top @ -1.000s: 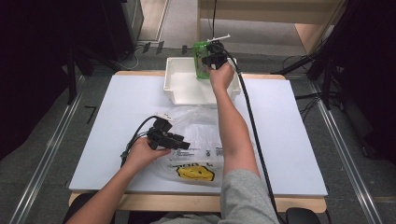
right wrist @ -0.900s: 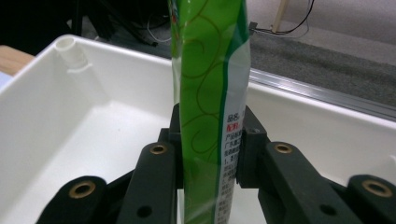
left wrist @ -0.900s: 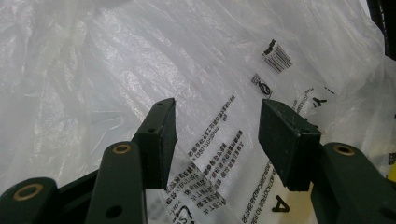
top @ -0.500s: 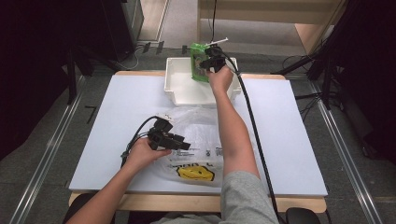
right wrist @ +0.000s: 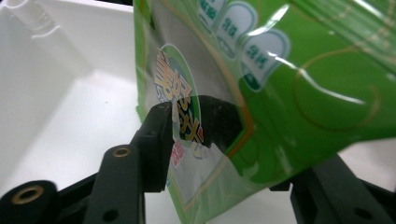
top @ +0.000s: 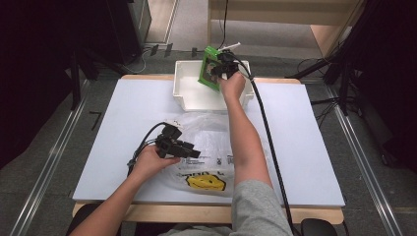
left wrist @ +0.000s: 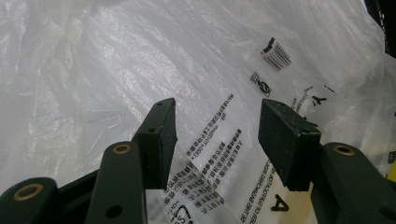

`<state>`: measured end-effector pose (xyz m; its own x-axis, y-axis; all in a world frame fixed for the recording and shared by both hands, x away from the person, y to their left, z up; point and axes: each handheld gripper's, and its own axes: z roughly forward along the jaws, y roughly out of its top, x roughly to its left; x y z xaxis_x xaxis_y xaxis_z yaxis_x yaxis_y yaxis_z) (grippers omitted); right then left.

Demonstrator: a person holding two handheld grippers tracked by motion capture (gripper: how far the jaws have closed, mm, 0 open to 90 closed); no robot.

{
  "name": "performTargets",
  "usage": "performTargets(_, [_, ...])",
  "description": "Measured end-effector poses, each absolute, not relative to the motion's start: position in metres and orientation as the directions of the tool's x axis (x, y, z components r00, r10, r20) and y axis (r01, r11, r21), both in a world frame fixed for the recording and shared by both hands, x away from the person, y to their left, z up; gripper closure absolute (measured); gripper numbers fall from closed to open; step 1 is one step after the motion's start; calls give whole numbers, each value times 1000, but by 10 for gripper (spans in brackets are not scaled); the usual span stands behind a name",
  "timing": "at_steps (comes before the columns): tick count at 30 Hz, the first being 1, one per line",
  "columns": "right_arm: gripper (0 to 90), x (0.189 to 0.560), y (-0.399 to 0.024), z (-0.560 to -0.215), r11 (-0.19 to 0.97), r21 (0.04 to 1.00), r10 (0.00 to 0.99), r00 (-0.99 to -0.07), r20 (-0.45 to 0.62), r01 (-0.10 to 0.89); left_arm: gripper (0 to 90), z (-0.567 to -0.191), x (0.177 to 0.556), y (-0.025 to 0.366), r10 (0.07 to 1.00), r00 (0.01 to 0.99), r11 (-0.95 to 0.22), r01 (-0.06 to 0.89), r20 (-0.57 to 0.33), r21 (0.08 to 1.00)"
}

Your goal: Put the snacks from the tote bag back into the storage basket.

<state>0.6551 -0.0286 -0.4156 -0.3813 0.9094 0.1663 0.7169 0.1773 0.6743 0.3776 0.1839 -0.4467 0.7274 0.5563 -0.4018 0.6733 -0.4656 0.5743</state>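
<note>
The packet [right wrist: 280, 93] is bright green with a clear window, white rounded labels, thin golden curls and orange-red letters. The tray [top: 189, 93] is plain white. The plastic bag [left wrist: 140, 70] is milky clear, with black print, a barcode and a yellow face [top: 205, 182]. The bench [top: 305, 128] is pale grey-white. The fingers [left wrist: 161, 135] are black.

White bin [top: 184, 93] walls hem green packet [top: 210, 68], table edges [top: 123, 113] open

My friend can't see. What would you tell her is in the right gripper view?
A shiny green packet hangs between the right gripper's two black jaws, which have just been opening. Below and behind it is a white tray.
</note>
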Motion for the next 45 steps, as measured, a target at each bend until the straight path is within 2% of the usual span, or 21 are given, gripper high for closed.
performTargets(4, [466,656,-29,-417,167,673,914,-370,170,721,476,-447,377,183,557,728,-467,673,-401,574])
performTargets(10, [436,657,-28,-418,153,671,915,-360,181,725,475,-447,378,183,557,728,-469,673,-400,572])
performTargets(19, [332,659,-27,-421,117,673,922,-332,200,730,475,-447,378,184,558,727,-468,674,-401,571])
performTargets(28, [323,660,-25,-420,129,683,928,-331,173,719,475,-447,378,183,557,729,-470,672,-398,572])
performTargets(45, [298,661,-28,-423,123,663,929,-320,185,738,475,-447,377,183,555,730,-473,672,-400,570])
